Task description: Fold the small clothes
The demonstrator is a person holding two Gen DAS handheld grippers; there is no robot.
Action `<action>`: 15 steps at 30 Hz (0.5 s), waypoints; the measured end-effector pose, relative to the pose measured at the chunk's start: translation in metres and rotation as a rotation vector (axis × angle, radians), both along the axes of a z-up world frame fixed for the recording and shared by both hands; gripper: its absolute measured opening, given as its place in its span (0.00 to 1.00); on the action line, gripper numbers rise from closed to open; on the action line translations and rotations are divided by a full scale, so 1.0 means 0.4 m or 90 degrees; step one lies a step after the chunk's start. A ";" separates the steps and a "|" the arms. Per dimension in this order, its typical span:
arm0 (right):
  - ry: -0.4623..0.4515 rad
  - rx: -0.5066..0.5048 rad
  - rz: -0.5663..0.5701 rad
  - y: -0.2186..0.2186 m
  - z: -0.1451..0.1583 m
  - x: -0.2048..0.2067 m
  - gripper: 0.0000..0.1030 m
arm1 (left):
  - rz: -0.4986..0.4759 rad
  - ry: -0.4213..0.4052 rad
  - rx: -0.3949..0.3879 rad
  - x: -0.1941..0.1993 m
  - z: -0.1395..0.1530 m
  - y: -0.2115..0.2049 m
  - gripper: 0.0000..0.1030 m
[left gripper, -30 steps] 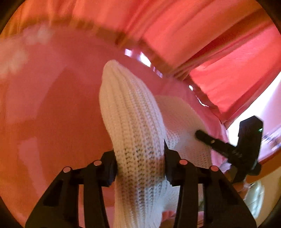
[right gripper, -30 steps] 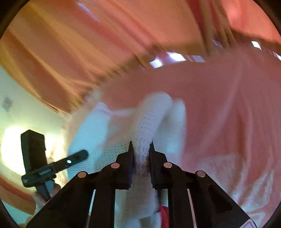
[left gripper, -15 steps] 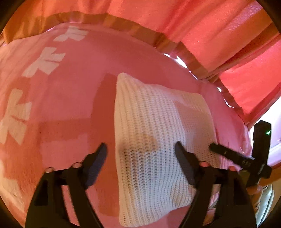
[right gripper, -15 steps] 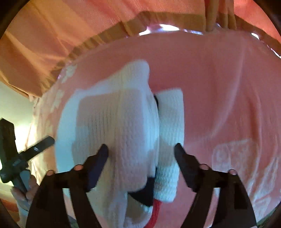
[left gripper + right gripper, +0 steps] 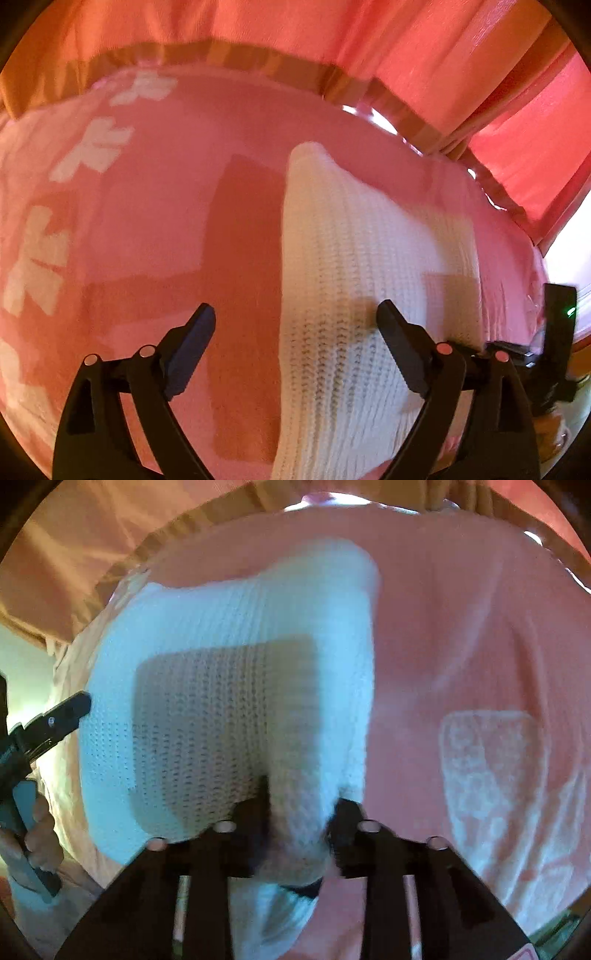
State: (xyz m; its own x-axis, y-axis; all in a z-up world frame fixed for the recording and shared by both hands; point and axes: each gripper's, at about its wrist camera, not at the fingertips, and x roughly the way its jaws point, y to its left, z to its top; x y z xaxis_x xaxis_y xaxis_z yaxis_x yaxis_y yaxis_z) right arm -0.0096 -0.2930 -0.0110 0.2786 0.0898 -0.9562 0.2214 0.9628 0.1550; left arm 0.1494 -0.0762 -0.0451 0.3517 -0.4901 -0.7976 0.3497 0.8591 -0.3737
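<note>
Right tool (image 5: 297,812) apparently pinches white knit (image 5: 229,686); left tool (image 5: 295,325) spread

No legible text, label, brand, number or sign in either view. White marks woven into pink blanket (image 5: 155,206), left of left gripper's fingers: decorative shapes, not characters. Pale crest-like patch on blanket right of right gripper's fingers: too blurred to read. White knit garment (image 5: 362,280): no tag or print visible.
</note>
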 end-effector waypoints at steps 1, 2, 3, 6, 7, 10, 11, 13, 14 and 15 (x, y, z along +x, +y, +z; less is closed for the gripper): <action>-0.020 -0.017 0.006 0.001 0.020 0.003 0.46 | 0.003 0.006 -0.006 0.007 -0.007 -0.007 0.84; -0.035 -0.027 0.004 -0.005 0.033 0.002 0.58 | 0.007 0.007 -0.006 0.014 -0.012 -0.011 0.84; -0.063 -0.037 -0.020 -0.023 0.056 0.003 0.61 | 0.010 0.004 -0.006 0.014 -0.011 -0.007 0.84; -0.083 -0.004 -0.050 -0.068 0.059 0.024 0.75 | 0.016 0.019 -0.033 0.031 -0.024 -0.016 0.85; -0.069 0.014 -0.052 -0.078 0.038 0.044 0.79 | 0.013 0.034 -0.043 0.037 -0.035 -0.021 0.86; -0.009 0.101 -0.050 -0.090 -0.053 0.087 0.66 | -0.007 0.104 -0.090 0.057 -0.090 -0.044 0.83; -0.009 0.152 -0.053 -0.090 -0.072 0.094 0.57 | -0.012 0.127 -0.123 0.062 -0.108 -0.045 0.65; -0.030 0.140 -0.030 -0.070 -0.035 0.100 0.34 | -0.005 0.123 -0.140 0.062 -0.093 -0.040 0.49; -0.063 0.119 -0.014 -0.053 0.006 0.101 0.32 | -0.009 0.111 -0.139 0.059 -0.069 -0.037 0.44; -0.094 0.116 -0.002 -0.039 0.039 0.101 0.32 | -0.014 0.088 -0.147 0.053 -0.033 -0.030 0.43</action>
State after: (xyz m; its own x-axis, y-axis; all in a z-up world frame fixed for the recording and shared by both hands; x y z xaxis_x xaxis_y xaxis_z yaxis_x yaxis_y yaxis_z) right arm 0.0307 -0.3086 0.0046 0.4153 0.2566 -0.8728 0.1864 0.9150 0.3577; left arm 0.1706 -0.0884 -0.0585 0.2344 -0.6705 -0.7039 0.2988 0.7387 -0.6042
